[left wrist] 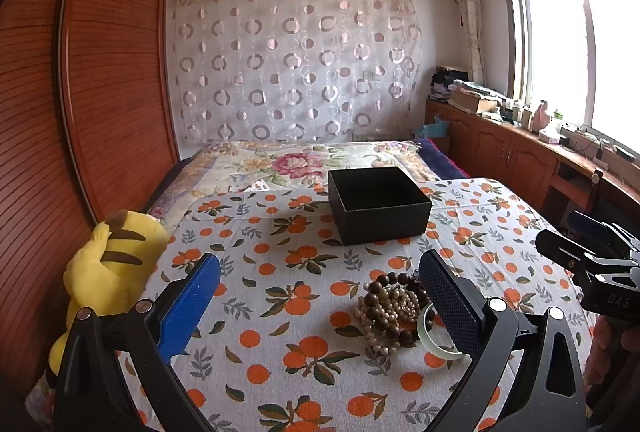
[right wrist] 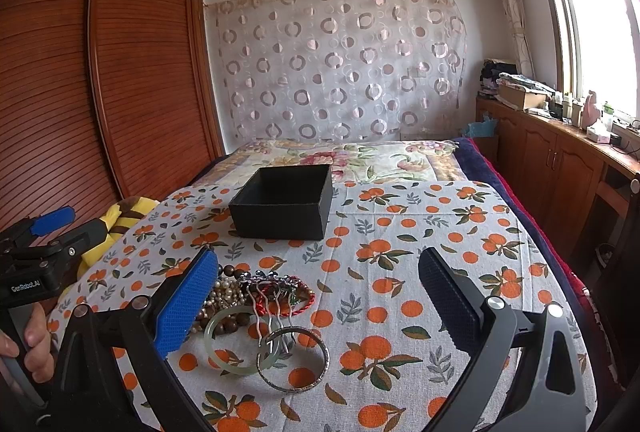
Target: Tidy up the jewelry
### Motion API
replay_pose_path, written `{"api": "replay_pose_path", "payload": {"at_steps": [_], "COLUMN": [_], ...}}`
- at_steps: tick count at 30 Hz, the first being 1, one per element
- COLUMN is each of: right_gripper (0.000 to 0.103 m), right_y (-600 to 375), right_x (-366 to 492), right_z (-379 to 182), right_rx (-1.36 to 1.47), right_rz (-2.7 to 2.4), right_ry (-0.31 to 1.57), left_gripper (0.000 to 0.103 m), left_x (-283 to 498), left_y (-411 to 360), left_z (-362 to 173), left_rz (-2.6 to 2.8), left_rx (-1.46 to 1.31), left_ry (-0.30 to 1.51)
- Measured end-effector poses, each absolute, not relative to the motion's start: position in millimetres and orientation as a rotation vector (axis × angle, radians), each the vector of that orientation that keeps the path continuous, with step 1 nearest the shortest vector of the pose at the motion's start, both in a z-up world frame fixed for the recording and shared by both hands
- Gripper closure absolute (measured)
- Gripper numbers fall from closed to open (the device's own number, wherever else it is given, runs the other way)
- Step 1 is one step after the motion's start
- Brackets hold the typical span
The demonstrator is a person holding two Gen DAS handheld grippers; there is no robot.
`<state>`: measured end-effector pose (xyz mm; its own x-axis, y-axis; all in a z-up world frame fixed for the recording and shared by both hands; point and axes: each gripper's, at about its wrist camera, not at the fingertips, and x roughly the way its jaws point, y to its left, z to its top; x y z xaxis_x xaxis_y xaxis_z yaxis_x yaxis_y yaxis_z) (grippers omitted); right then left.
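An open black box (left wrist: pixel 378 206) (right wrist: pixel 284 202) stands on the orange-print cloth, beyond a jewelry pile. The pile holds wooden and pearl beads (left wrist: pixel 390 308) (right wrist: pixel 224 292), a pale green bangle (left wrist: pixel 434 332) (right wrist: pixel 230 344), a silver bangle (right wrist: pixel 294 360), a metal hair comb (right wrist: pixel 270 306) and a red cord bracelet (right wrist: pixel 300 298). My left gripper (left wrist: pixel 320 300) is open and empty, its right finger beside the pile. My right gripper (right wrist: pixel 316 296) is open and empty, its left finger next to the beads.
A yellow plush toy (left wrist: pixel 106 272) (right wrist: pixel 124 216) lies at the cloth's left edge by the wooden wardrobe (left wrist: pixel 80 92). A floral bed cover (left wrist: pixel 288 162) lies behind the box. Wooden cabinets (right wrist: pixel 560 168) with clutter stand under the window on the right.
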<state>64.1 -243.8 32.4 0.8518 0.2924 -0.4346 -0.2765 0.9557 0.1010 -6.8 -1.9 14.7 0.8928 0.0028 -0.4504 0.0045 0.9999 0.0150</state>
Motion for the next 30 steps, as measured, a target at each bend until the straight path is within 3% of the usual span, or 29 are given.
{"api": "replay_pose_path", "payload": {"at_steps": [30], "right_gripper": [0.002], "right_y": [-244.1], "right_x": [63.7], "right_z": [33.7], "right_rx": [0.037], "right_rz": [0.301], "right_ry": [0.459], "left_gripper": [0.006], "left_x": [-6.7], "left_y": [-2.9], "left_z": [21.4], "left_rz": [-0.004], "left_rx": [0.021], "left_ry": [0.457]}}
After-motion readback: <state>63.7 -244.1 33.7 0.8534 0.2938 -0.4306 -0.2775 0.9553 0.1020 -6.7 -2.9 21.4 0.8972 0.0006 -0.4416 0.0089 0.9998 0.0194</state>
